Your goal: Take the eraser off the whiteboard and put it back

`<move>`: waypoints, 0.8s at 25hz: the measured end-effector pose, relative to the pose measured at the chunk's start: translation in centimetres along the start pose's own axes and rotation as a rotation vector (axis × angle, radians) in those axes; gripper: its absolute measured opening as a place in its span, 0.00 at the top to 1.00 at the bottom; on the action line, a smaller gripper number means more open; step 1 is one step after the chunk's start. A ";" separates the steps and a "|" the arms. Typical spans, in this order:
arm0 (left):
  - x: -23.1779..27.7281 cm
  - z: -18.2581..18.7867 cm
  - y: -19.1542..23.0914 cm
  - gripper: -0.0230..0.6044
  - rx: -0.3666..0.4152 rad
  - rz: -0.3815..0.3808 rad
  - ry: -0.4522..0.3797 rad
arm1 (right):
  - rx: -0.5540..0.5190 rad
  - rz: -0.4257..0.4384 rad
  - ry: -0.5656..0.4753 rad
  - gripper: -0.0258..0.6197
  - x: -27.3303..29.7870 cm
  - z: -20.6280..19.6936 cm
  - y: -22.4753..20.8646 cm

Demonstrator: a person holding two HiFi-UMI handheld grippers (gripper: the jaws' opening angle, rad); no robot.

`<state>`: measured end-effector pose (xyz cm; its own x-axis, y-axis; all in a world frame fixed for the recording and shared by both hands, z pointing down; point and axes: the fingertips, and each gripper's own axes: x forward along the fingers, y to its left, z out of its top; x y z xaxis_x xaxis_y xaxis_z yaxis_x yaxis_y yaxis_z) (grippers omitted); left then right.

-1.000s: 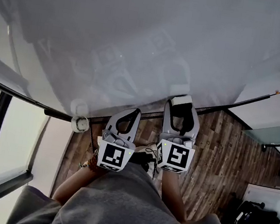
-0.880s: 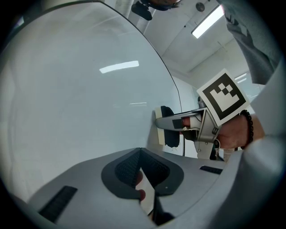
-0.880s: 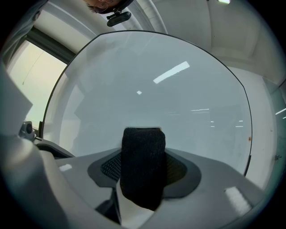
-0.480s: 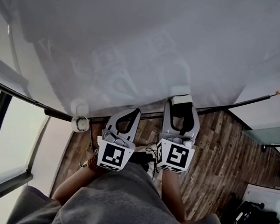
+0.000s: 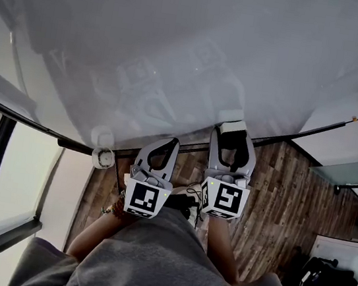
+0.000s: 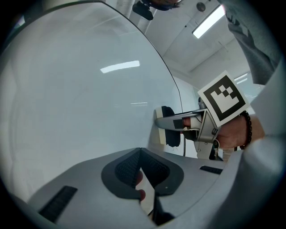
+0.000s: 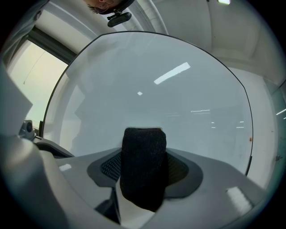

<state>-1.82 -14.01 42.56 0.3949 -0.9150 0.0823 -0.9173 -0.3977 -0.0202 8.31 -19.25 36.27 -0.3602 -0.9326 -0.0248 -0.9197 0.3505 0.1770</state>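
The whiteboard (image 5: 179,52) fills the upper head view, grey and glossy. The eraser (image 5: 233,126), with a white body and black felt (image 7: 143,170), rests against the board near its lower edge. My right gripper (image 5: 234,132) points level at the board and is shut on the eraser, one finger on each side. In the left gripper view the eraser (image 6: 171,134) shows side-on, its white side against the board, with a right finger across it. My left gripper (image 5: 173,143) hangs just left of it, shut and empty, its tips (image 6: 140,151) close to the board.
A small round white fitting (image 5: 103,157) sits at the board's lower edge, left of the left gripper. Below lies a wooden floor (image 5: 290,202). A bright window (image 5: 0,179) is at the left, and a black bag (image 5: 325,279) lies on white furniture at the lower right.
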 end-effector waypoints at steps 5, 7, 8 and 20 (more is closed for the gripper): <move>0.0 0.0 -0.1 0.95 0.000 -0.005 0.001 | 0.000 0.012 0.003 0.56 0.1 -0.1 0.2; 0.0 0.0 -0.1 0.95 0.000 -0.005 0.002 | -0.005 0.017 0.006 0.54 0.1 -0.1 0.3; 0.0 0.0 -0.1 0.95 -0.003 -0.006 0.002 | -0.006 0.019 0.007 0.53 0.1 -0.1 0.3; -0.1 -0.2 -0.1 0.95 -0.001 -0.009 0.009 | -0.001 -0.016 0.026 0.52 0.0 -0.5 -0.2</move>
<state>-1.83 -13.87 42.75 0.4023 -0.9109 0.0917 -0.9139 -0.4055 -0.0189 8.60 -19.35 36.77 -0.3413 -0.9399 -0.0025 -0.9251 0.3355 0.1779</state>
